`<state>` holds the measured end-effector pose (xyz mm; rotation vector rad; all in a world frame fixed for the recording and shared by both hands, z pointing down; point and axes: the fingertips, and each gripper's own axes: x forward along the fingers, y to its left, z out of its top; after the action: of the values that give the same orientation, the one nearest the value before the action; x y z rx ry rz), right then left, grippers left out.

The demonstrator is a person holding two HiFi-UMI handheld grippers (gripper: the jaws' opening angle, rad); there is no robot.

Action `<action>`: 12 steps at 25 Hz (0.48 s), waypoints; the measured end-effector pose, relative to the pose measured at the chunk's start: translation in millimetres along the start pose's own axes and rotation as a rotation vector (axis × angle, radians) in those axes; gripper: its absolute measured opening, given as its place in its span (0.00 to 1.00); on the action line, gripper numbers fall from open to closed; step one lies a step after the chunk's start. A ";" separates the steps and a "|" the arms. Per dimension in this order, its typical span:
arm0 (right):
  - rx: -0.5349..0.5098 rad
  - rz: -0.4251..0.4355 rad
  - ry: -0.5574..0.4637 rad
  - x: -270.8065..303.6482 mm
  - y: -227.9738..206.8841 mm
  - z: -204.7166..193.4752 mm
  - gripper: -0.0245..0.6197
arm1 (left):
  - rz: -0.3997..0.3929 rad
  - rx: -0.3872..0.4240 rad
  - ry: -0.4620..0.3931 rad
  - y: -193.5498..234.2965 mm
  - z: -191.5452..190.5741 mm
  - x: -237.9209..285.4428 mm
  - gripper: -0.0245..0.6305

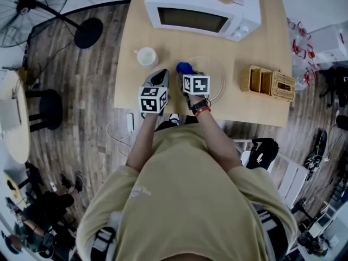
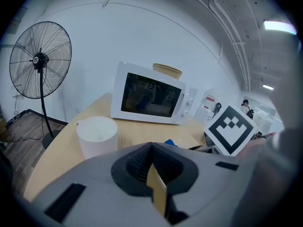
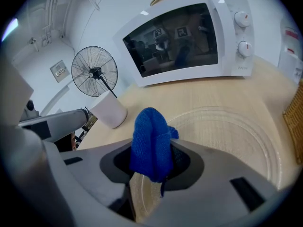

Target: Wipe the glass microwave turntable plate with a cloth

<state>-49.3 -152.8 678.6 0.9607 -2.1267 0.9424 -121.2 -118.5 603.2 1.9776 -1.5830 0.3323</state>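
– Blue cloth [image 3: 150, 143], a nubby woven one, is bunched into a hump and pinched between the jaws of the right gripper [image 3: 151, 174]. They are closed on it, and the free end stands up above them.
– And the glass plate [image 3: 236, 131]?
– Flat on the pale wooden table [image 1: 261, 48]. It is round and clear, with raised rings near its rim. It spreads ahead and to the right of those jaws, and its near left edge shows right beneath them. Whether the cloth touches the glass, I cannot tell.
– The left gripper [image 2: 152, 167]?
– Its jaws are pressed together with nothing between them. In the head view it sits just left of the plate, beside the right gripper, with a plain white cup [image 2: 97, 136] ahead of it on the table.
– Any writing?
– Each gripper carries a marker cube [image 2: 231, 129] with black-and-white square patterns. A white microwave [image 3: 184, 37] stands behind the plate, its door shut, with a dark window and two round dials [image 3: 243, 19]. The print under the dials is too small to read.
– What else?
– A woven wicker holder [image 1: 272, 82] with compartments sits right of the plate and apart from it. A black pedestal fan [image 2: 40, 60] with a wire cage stands on the plank floor [image 1: 92, 91] past the table's left side.
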 end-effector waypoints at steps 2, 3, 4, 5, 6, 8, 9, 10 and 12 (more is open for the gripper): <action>-0.001 -0.001 -0.002 0.1 -1.4 0.2 0.26 | -0.007 0.003 0.002 -2.6 1.2 3.4 0.07; -0.003 -0.002 -0.005 -0.2 -2.4 0.4 0.26 | -0.010 0.005 0.004 -3.7 1.7 5.2 0.07; -0.006 -0.005 -0.008 -0.7 -3.8 0.5 0.26 | -0.013 0.008 0.005 -5.0 2.0 6.9 0.07; -0.009 -0.007 -0.012 -1.4 -5.4 0.4 0.26 | -0.015 0.011 0.008 -6.4 2.3 8.4 0.07; -0.011 -0.010 -0.015 -2.2 -7.1 0.3 0.26 | -0.018 0.014 0.010 -7.7 2.6 9.6 0.07; -0.008 -0.014 -0.018 -4.6 -10.6 0.4 0.26 | -0.023 0.019 0.017 -10.3 2.6 11.8 0.07; -0.006 -0.016 -0.018 -5.9 -12.6 0.3 0.26 | -0.026 0.021 0.020 -12.0 2.4 12.7 0.07; -0.004 -0.018 -0.018 -7.2 -14.9 0.1 0.26 | -0.029 0.023 0.022 -13.8 2.1 13.7 0.07; 0.001 -0.025 -0.021 -10.2 -20.0 -0.6 0.26 | -0.035 0.026 0.026 -17.7 0.9 15.8 0.07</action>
<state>-27.5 -158.2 678.2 0.9986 -2.1269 0.9251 -100.4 -129.5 605.8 2.0104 -1.5332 0.3647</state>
